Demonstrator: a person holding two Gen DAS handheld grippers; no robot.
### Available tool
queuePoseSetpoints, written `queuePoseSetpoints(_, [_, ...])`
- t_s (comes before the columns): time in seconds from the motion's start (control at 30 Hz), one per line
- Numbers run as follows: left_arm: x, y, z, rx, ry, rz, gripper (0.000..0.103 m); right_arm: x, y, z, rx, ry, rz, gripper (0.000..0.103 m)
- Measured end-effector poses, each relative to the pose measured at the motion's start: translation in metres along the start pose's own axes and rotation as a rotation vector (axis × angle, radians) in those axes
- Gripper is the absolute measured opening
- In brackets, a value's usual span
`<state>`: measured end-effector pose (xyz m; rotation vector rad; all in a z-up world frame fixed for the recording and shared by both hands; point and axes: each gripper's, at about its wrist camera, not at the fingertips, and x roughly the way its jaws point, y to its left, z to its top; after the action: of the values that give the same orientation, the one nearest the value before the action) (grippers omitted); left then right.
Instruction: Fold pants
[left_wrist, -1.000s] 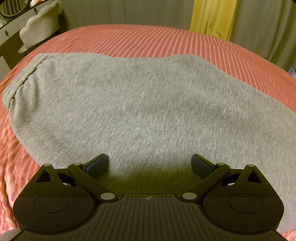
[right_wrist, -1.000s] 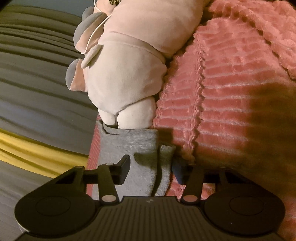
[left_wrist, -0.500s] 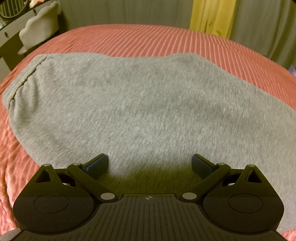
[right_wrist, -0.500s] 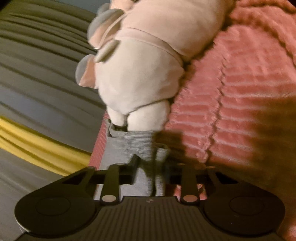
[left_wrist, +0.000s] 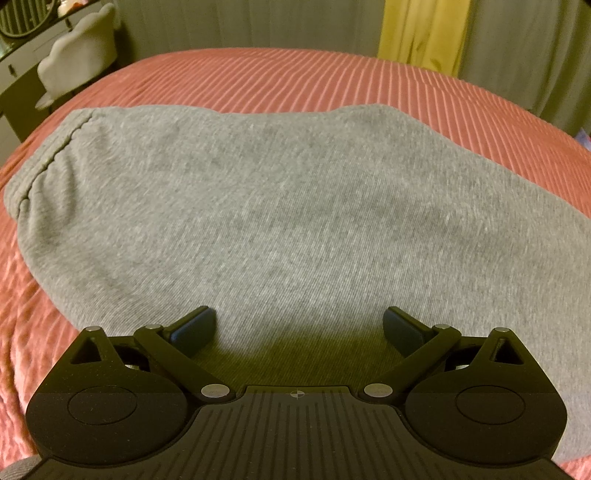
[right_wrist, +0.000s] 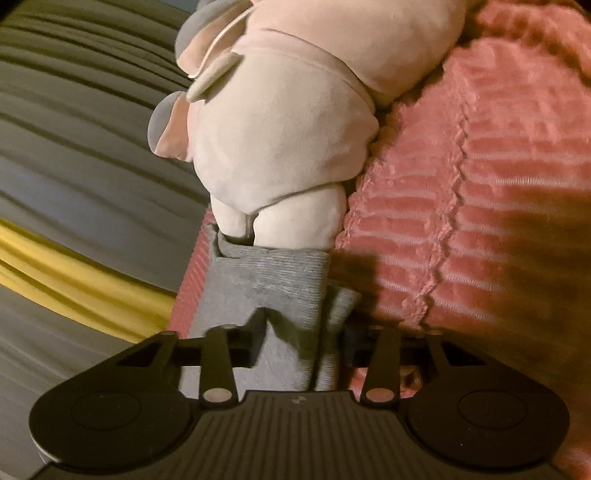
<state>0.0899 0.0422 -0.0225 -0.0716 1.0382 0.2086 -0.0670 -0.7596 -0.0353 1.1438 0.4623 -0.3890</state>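
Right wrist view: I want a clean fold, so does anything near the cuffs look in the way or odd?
Yes. A plush toy lies against the pant cuffs, its feet touching the fabric. The right gripper pinches the cuffs bunched, one layer sticking out on the right. The left gripper is open over flat pants.

A home bedroom: a pink ribbed bedspread (left_wrist: 295, 77), a plush toy (right_wrist: 288, 110) (pale pink) and curtains (left_wrist: 417, 33).

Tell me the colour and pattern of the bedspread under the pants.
Salmon-pink bedspread with fine raised stripes; clearest in the left wrist view.
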Motion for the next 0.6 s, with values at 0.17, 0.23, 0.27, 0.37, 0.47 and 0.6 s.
queuePoseSetpoints(0.17, [0.0,0.0,0.0,-0.001,0.0,0.0,0.102,-0.005,0.01,-0.003,-0.064,-0.03,-0.047,0.022])
queuePoseSetpoints(0.23, [0.0,0.0,0.0,-0.001,0.0,-0.002,0.102,-0.004,0.018,-0.004,-0.098,-0.032,-0.067,0.019])
queuePoseSetpoints(0.27, [-0.001,0.0,0.0,-0.002,0.0,-0.003,0.102,-0.004,0.026,-0.006,-0.126,-0.04,-0.064,0.018])
queuePoseSetpoints(0.37, [0.0,0.0,0.0,-0.001,0.0,-0.003,0.102,-0.017,0.071,-0.016,-0.299,-0.077,-0.008,0.016])
queuePoseSetpoints(0.47, [-0.001,-0.001,-0.001,0.0,-0.001,-0.002,0.102,-0.031,0.15,-0.048,-0.559,-0.089,0.162,0.01])
queuePoseSetpoints(0.6, [-0.004,0.003,-0.001,-0.017,0.003,-0.02,0.102,-0.028,0.238,-0.127,-0.835,0.051,0.419,0.009])
